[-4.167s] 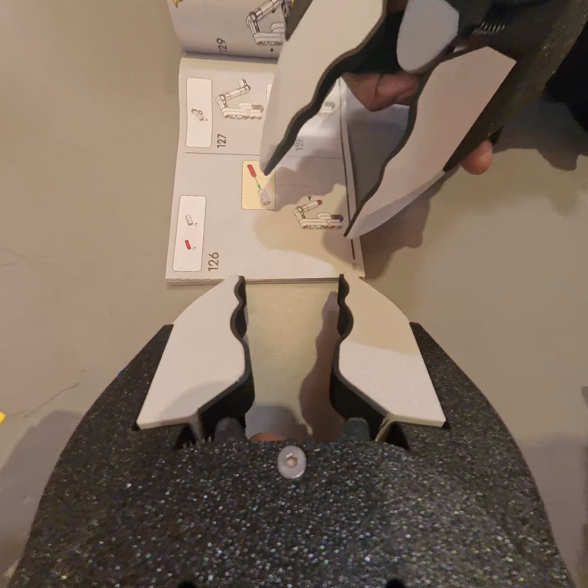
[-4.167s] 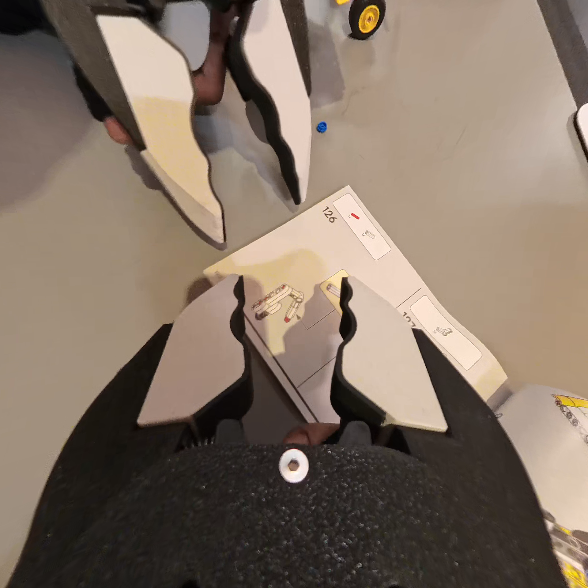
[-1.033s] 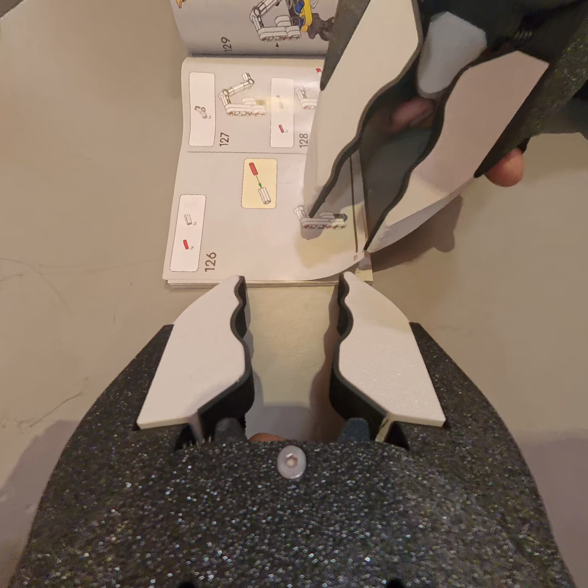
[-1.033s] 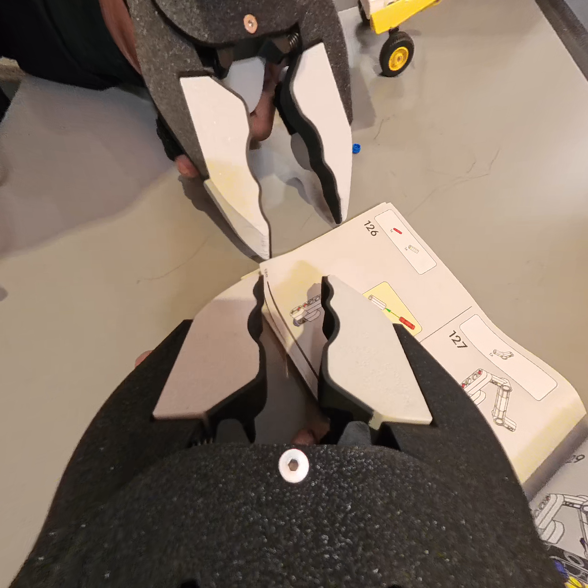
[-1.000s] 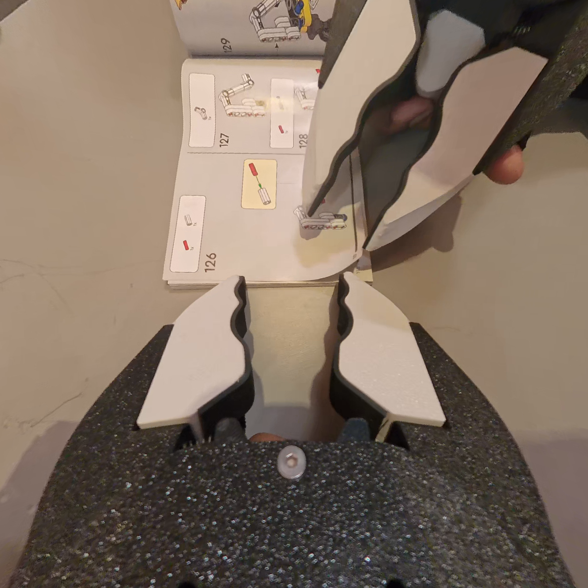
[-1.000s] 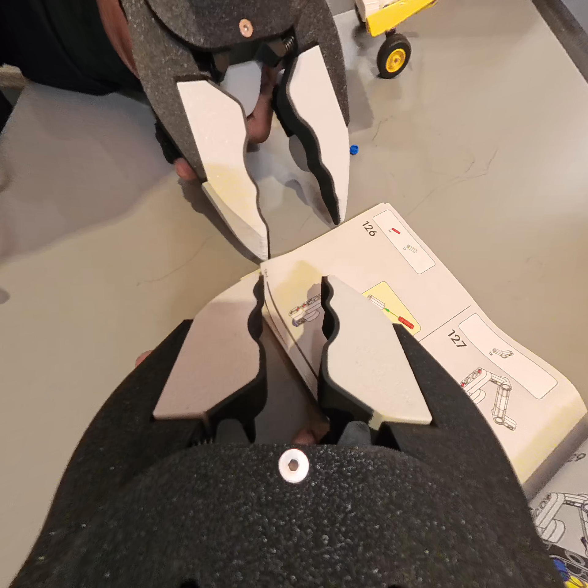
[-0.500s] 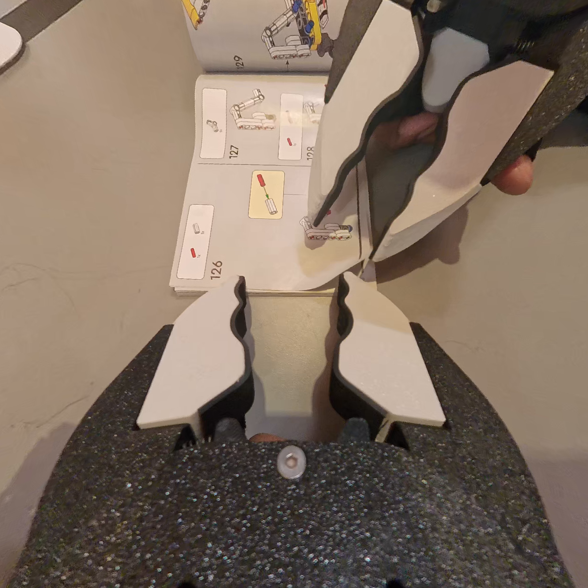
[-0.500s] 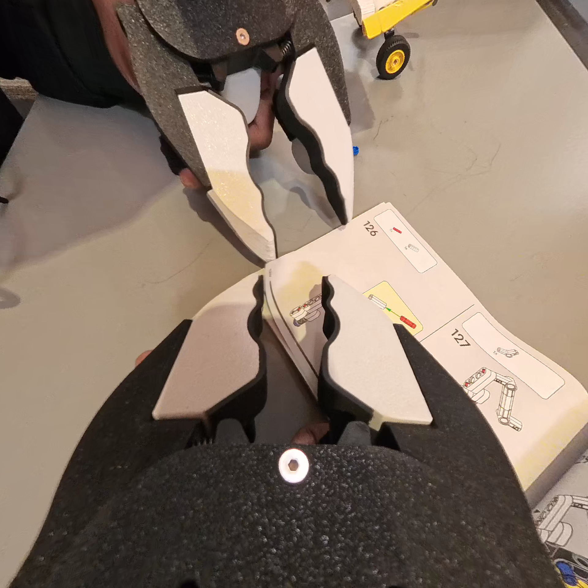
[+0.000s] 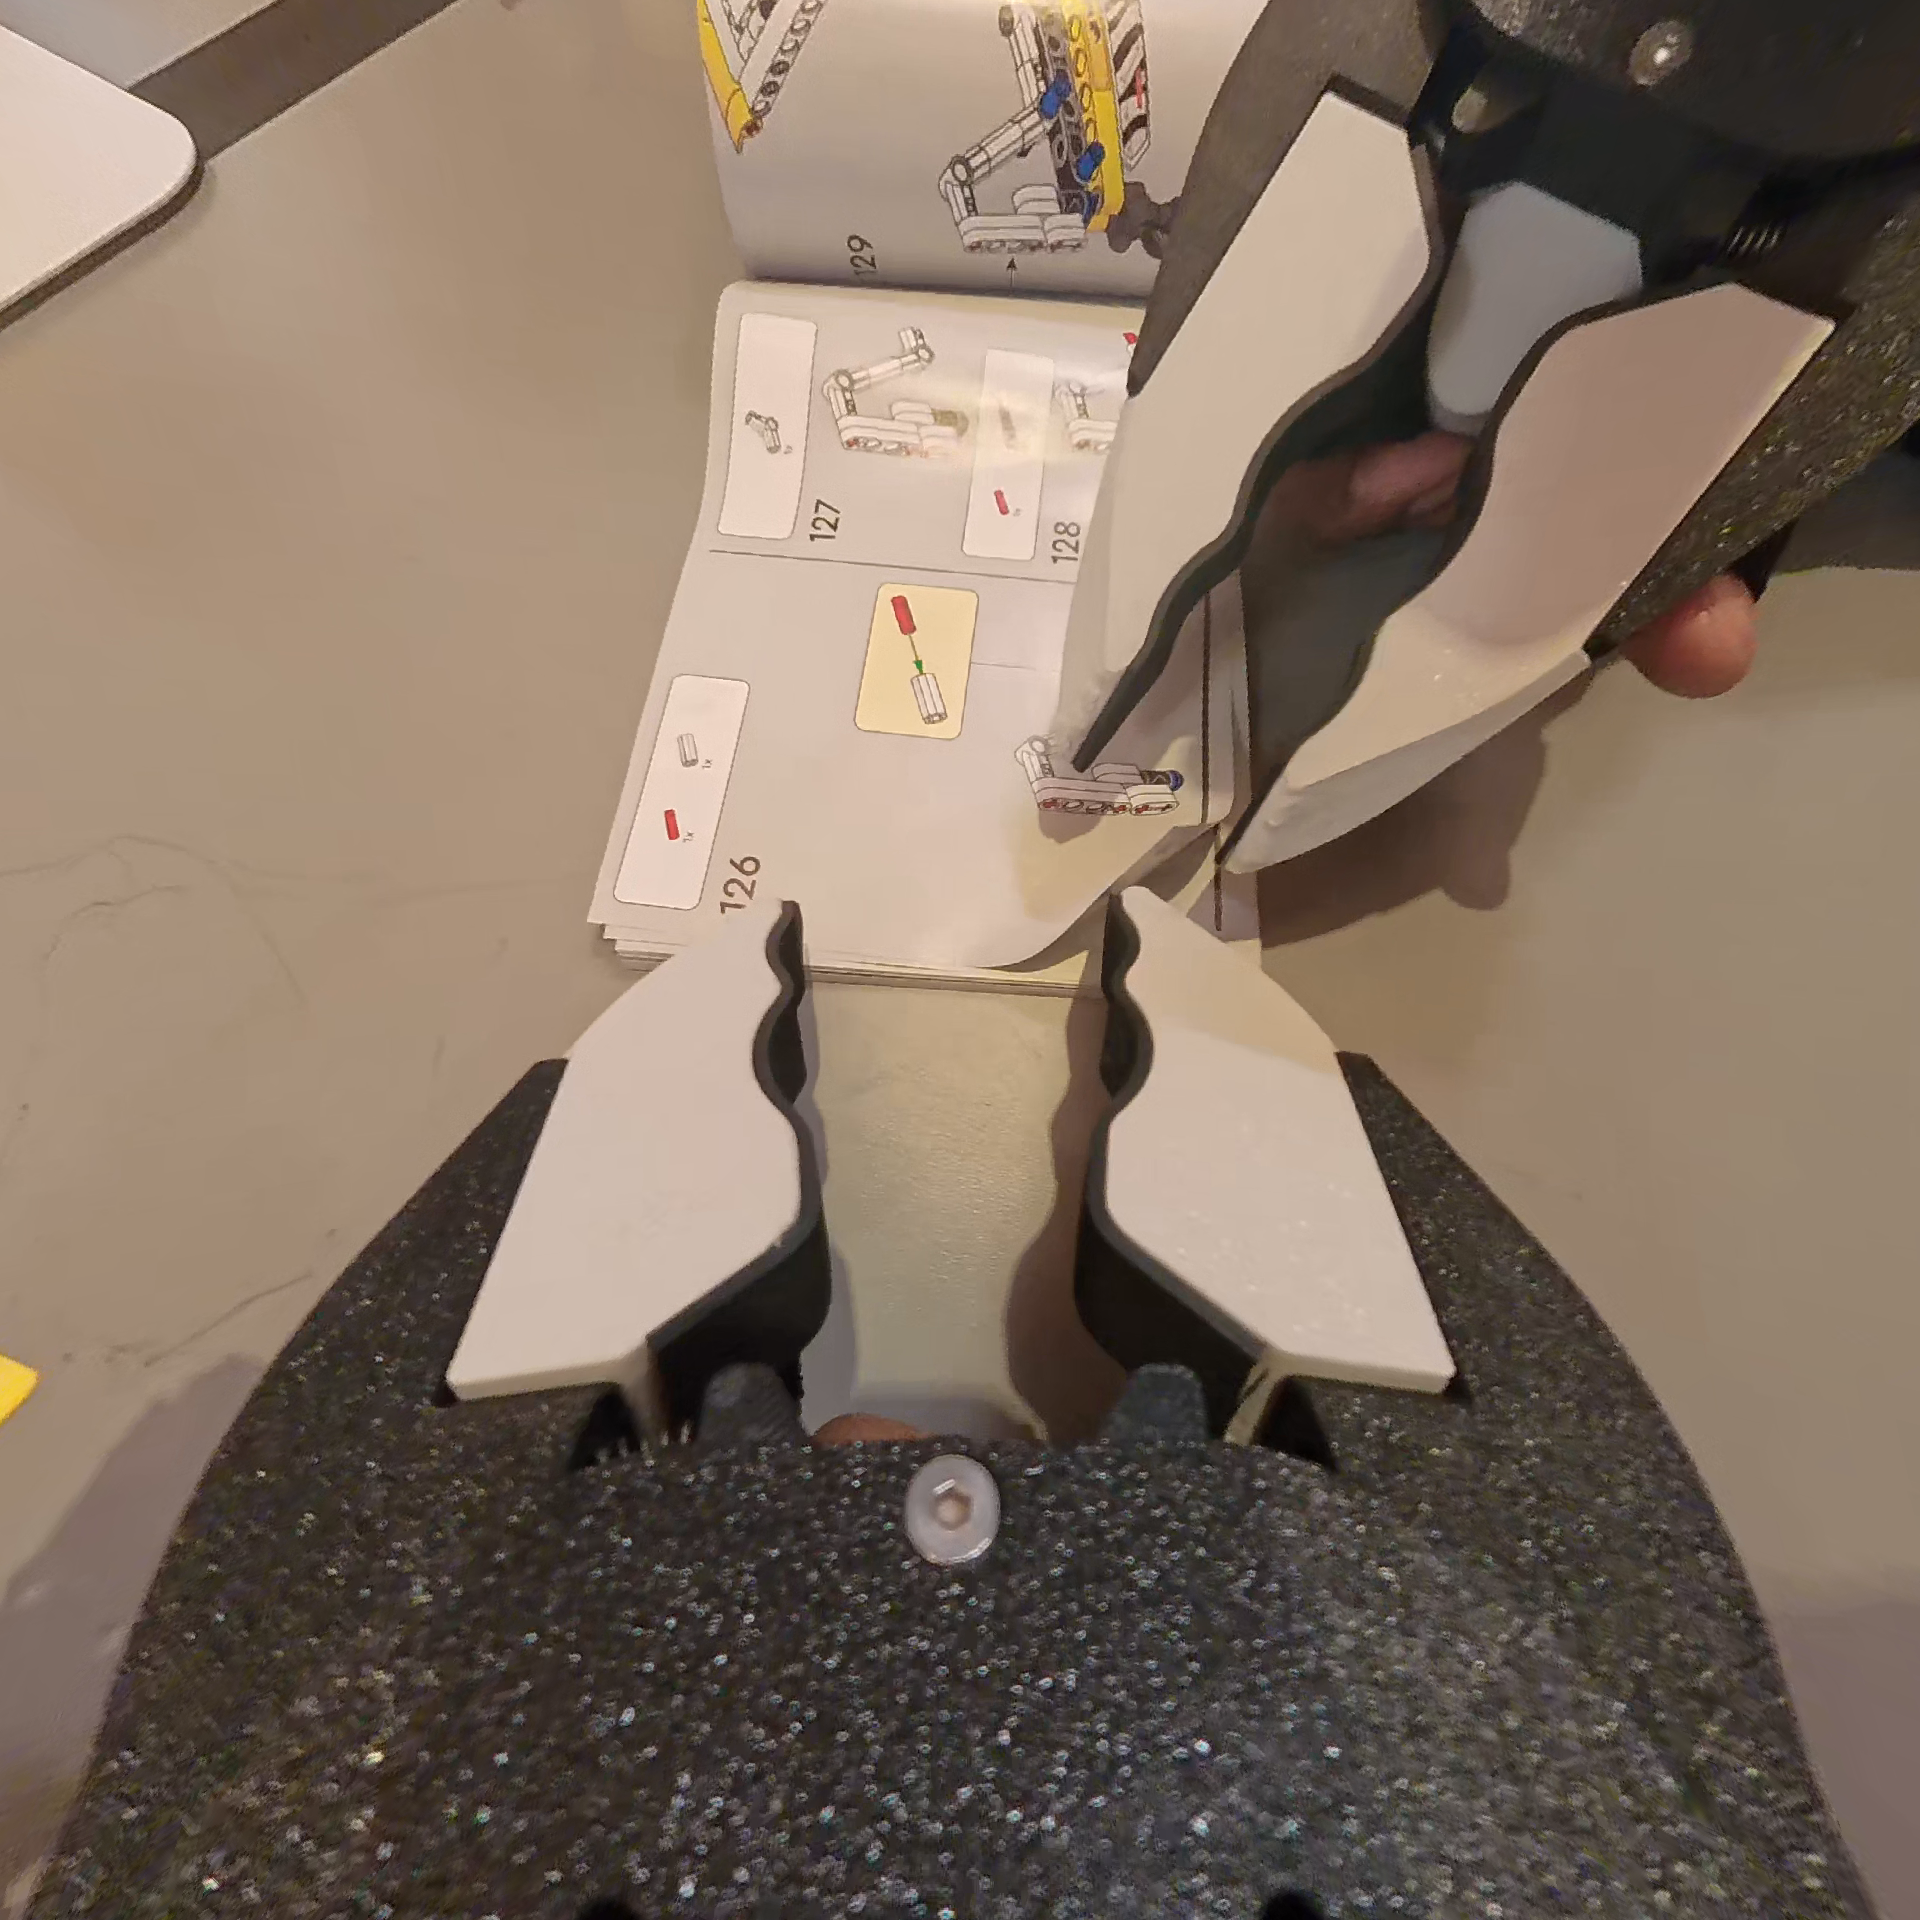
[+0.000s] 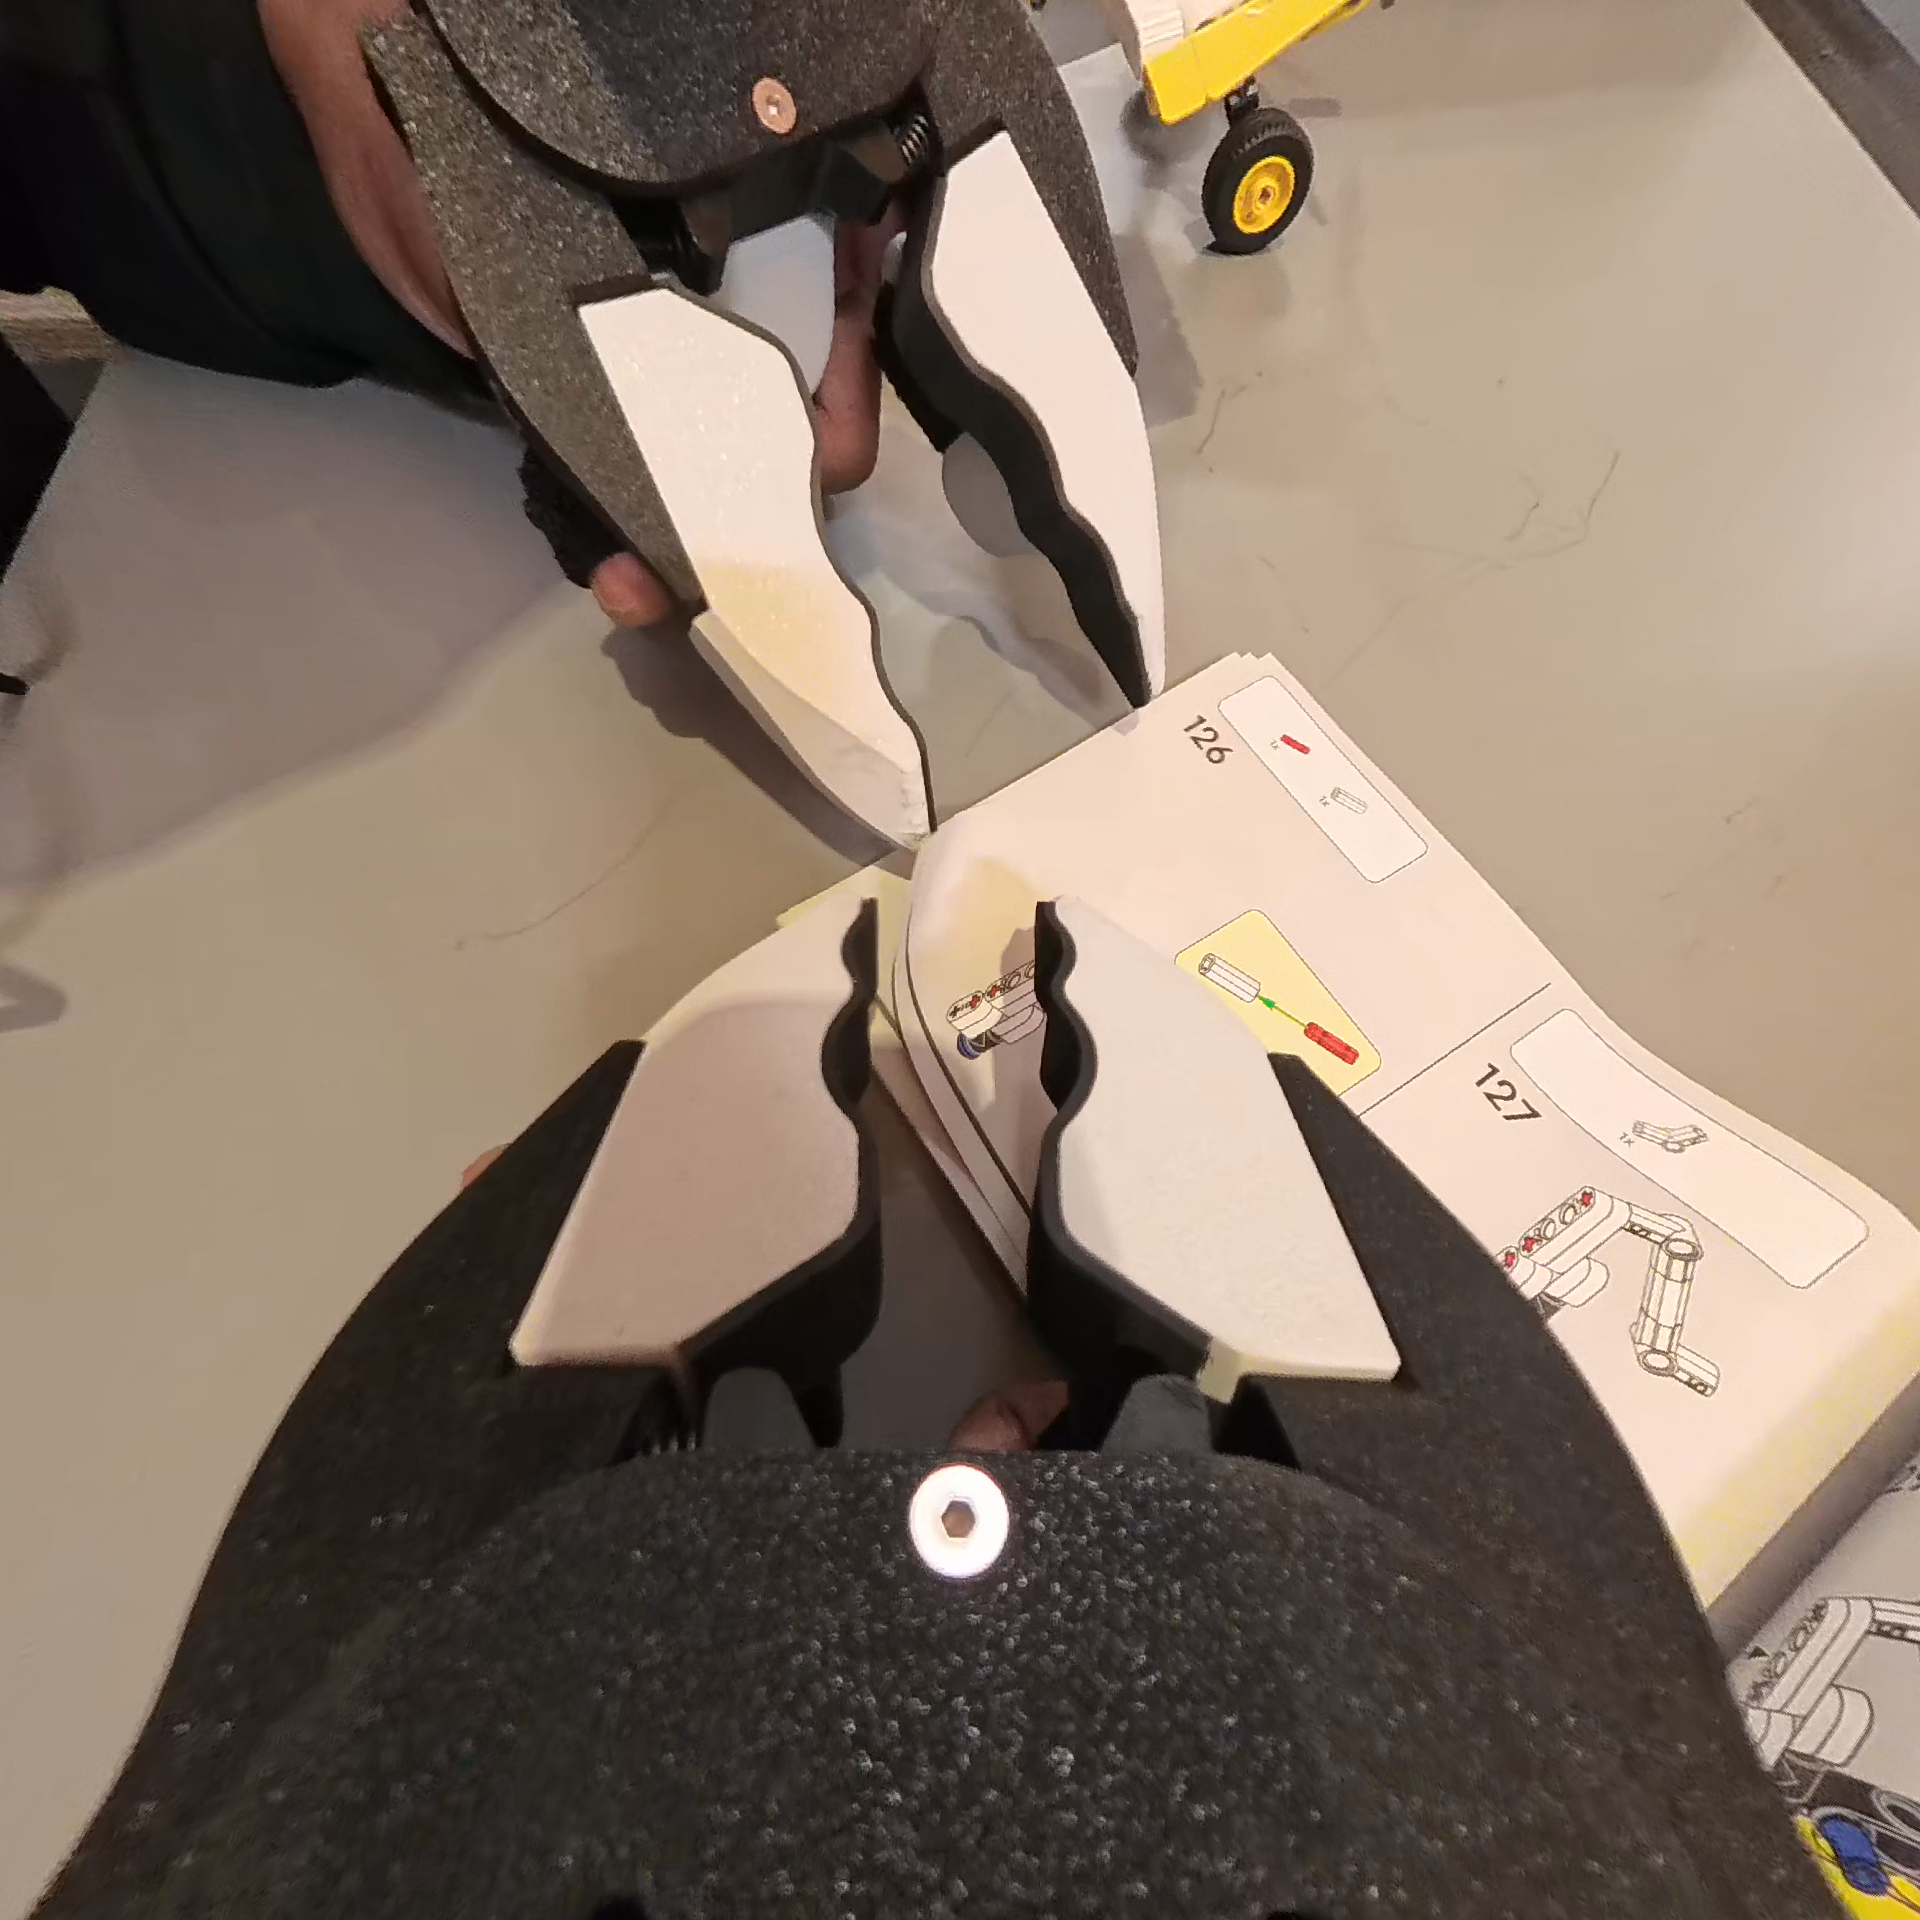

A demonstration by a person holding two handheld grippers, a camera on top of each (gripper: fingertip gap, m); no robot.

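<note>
An open instruction booklet point(image 9: 883, 644) lies on the grey table; it also shows in the right wrist view point(image 10: 1299, 831). My right gripper point(image 10: 954, 914) is partly open around the booklet's near corner. The top page's corner point(image 10: 966, 935) curls up between its fingers, with a gap to the left finger point(image 10: 727, 1122). In the left wrist view the right gripper point(image 9: 1155, 812) has one finger on top of the page and one beside it. My left gripper point(image 9: 951, 914) is open and empty, with its tips at the booklet's edge. It shows opposite in the right wrist view point(image 10: 1029, 758).
A yellow toy vehicle with black wheels point(image 10: 1247, 156) stands at the far side of the table. A white board's corner point(image 9: 62, 187) lies at the upper left, and a yellow piece point(image 9: 10, 1387) lies at the left edge. Hands hold both grippers.
The page lay flat four seconds ago; its corner now curls up between my right fingers, which have narrowed a little. My left gripper has come closer to the booklet's edge, still open.
</note>
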